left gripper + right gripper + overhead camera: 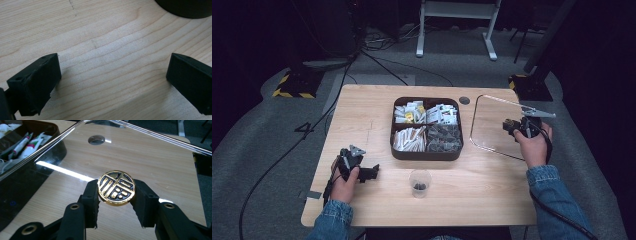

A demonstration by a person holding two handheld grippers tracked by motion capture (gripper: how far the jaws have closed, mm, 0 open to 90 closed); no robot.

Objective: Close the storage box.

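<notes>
At the table's right side, the right gripper (512, 126) is held above a clear lid (492, 125) w/ its jaws closed on a round gold-and-black knob (116, 188); the right gripper view shows the knob pinched edge-on between both pads, patterned face toward the camera, and the glassy sheet spreading out behind and below it over the wood. From the high view the lid looks tilted, near edge by the tray lifted vs the far corner, though exactly how much of it rests on the table (362, 115) I can't tell. Left of the lid, approx mid-table, sits a dark four-compartment tray (427, 152): sachets and packets in the back two sections, pale stick packs front-left, dark packets front-right. Just in front of the tray stands a small clear cup (420, 183) w/ something dark at the bottom. Over by the table's left-front area, the left gripper (373, 172) is low over bare wood, well apart from the cup; the left gripper view shows its jaws standing wide w/ nothing between them, and the tray's dark curved corner at top right.
</notes>
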